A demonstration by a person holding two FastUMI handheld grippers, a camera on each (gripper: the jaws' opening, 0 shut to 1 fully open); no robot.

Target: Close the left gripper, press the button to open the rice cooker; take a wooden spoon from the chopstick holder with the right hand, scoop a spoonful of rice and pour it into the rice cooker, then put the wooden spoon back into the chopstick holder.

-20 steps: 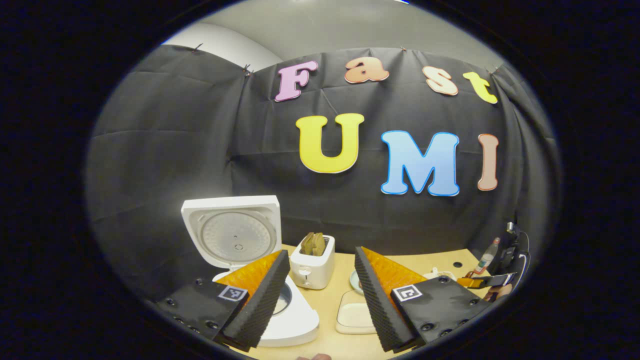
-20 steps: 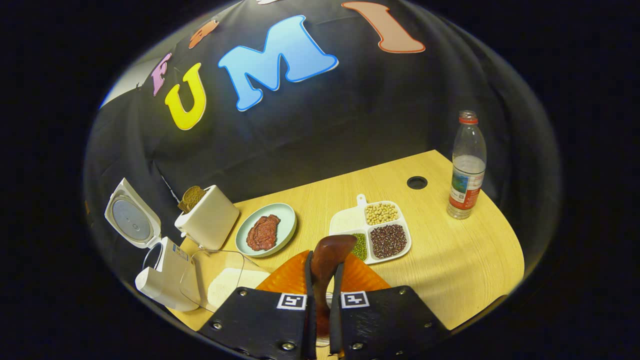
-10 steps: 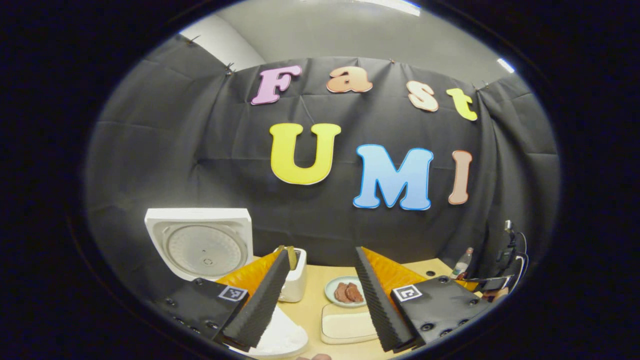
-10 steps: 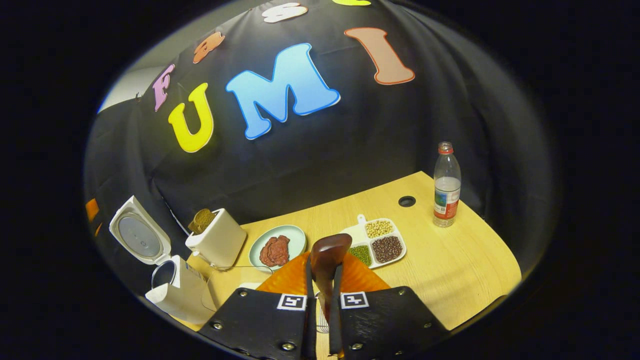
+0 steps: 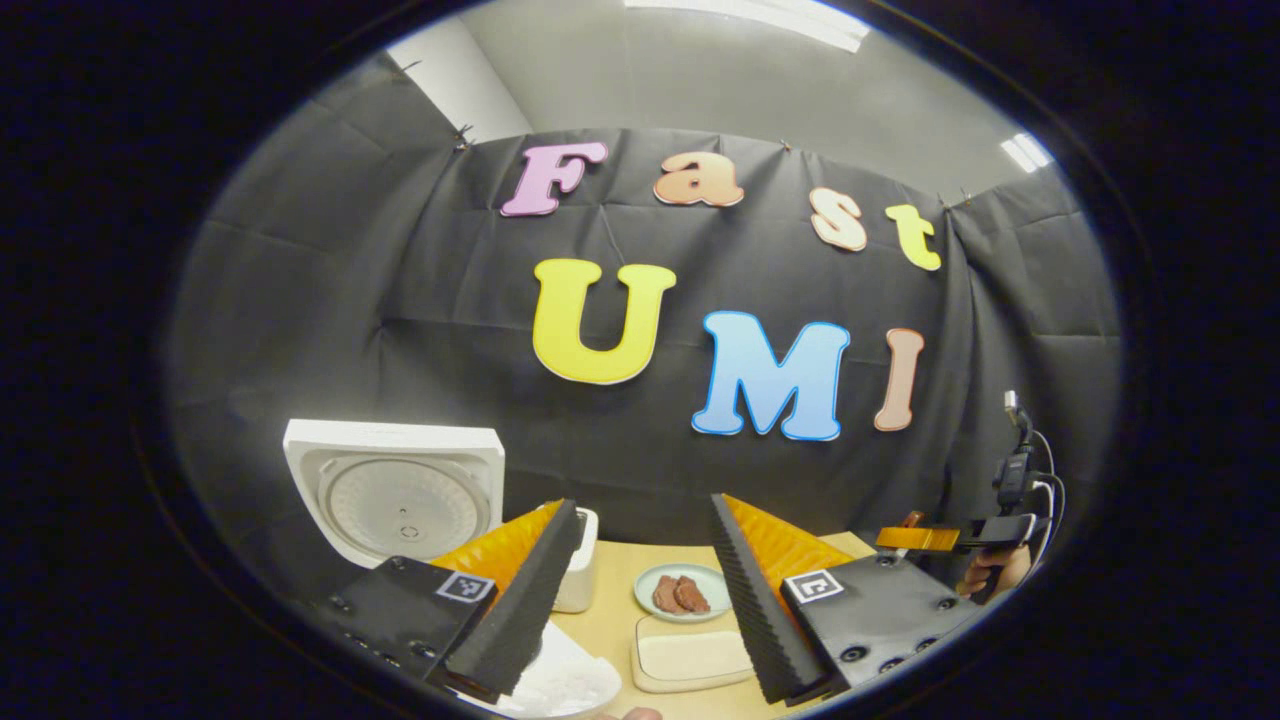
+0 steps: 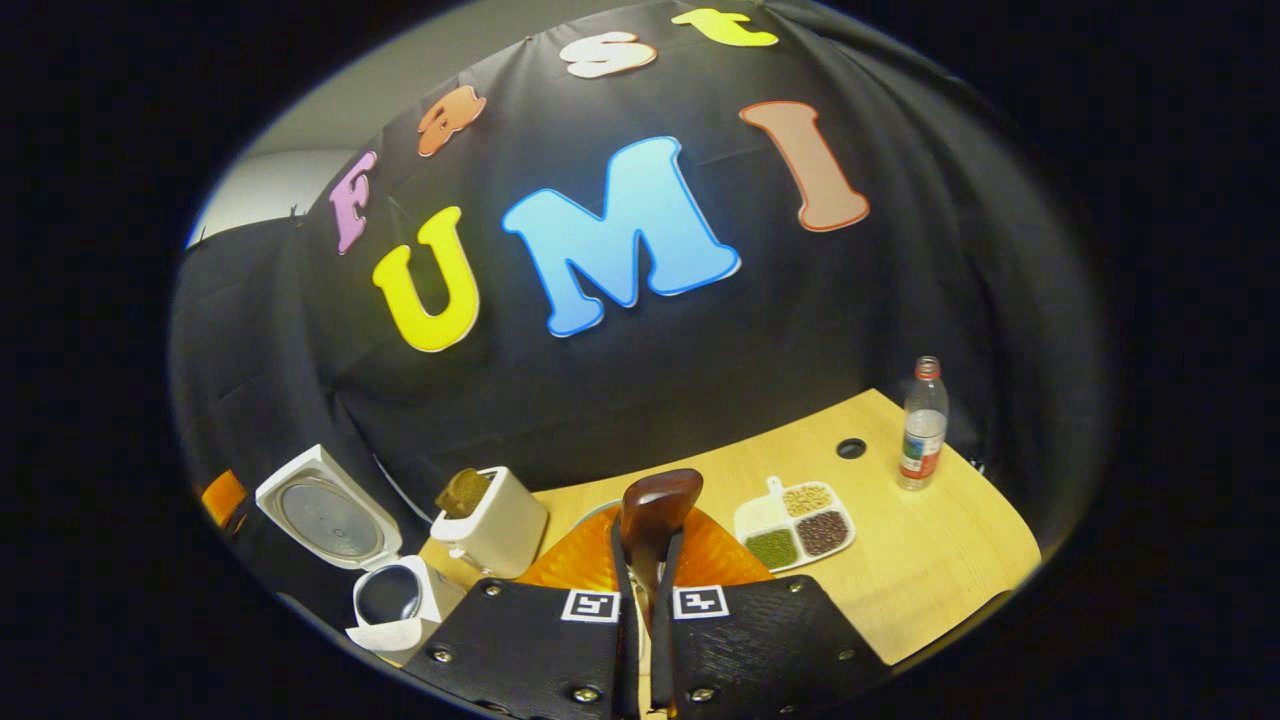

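Note:
My right gripper [image 6: 648, 545] is shut on the dark wooden spoon [image 6: 657, 500], whose rounded end stands up between the fingers, high above the table. The white rice cooker [image 6: 392, 600] stands low at the left with its lid [image 6: 325, 512] raised and the pot open. In the left gripper view my left gripper [image 5: 642, 505] is open with nothing between its fingers, above the cooker's front [image 5: 560, 682]; the raised lid [image 5: 398, 497] is at the left. A clear box of rice [image 5: 690, 660] lies between the fingers. The right gripper [image 5: 935, 540] and a hand [image 5: 985, 575] show far right.
A white toaster [image 6: 495, 530] with bread stands beside the cooker. A plate of meat [image 5: 680, 592] lies behind the rice box. A divided dish of beans [image 6: 795, 520], a water bottle [image 6: 922, 425] and a cable hole [image 6: 851, 447] are on the right of the wooden table [image 6: 940, 570].
Both grippers have risen and tilted upward, so the table things sit lower and smaller. The right gripper has carried the spoon up with it. The left gripper has stayed open.

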